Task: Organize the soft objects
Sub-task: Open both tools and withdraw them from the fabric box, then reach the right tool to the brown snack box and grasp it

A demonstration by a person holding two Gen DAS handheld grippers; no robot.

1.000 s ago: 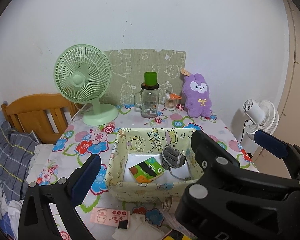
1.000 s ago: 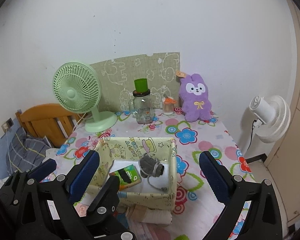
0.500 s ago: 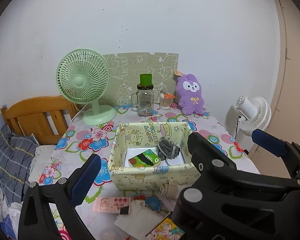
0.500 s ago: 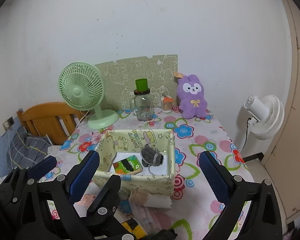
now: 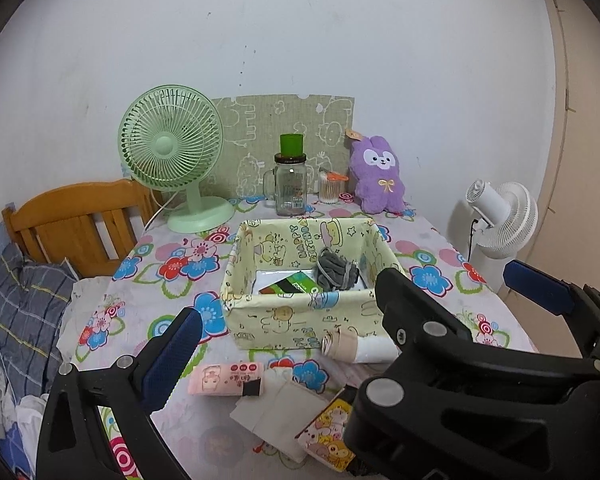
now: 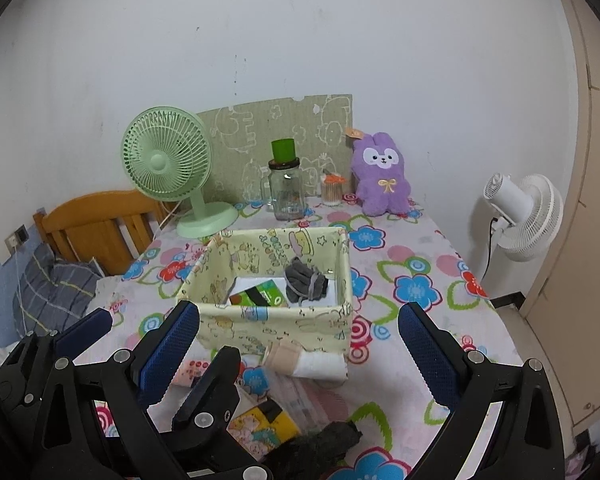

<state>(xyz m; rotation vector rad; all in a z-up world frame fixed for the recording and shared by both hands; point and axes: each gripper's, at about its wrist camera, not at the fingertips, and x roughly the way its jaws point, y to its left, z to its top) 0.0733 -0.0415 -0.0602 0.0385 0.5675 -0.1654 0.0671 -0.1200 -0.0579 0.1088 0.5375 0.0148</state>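
A yellow cartoon-print fabric bin stands mid-table. Inside lie a rolled grey sock bundle and a green packet. In front of the bin lie a beige-and-white rolled cloth, a pink tissue pack, white folded tissues, a yellow cartoon pack and a dark cloth. My left gripper is open and empty above the near table. My right gripper is open and empty, just right of the left one.
At the back stand a green desk fan, a glass jar with a green lid, a cotton-swab pot and a purple plush bunny. A wooden chair is at the left, a white floor fan at the right.
Both grippers have pulled back toward the near edge and risen. The bin looks farther away, and the cloths and packs in front of it have come into view. Both stayed open.
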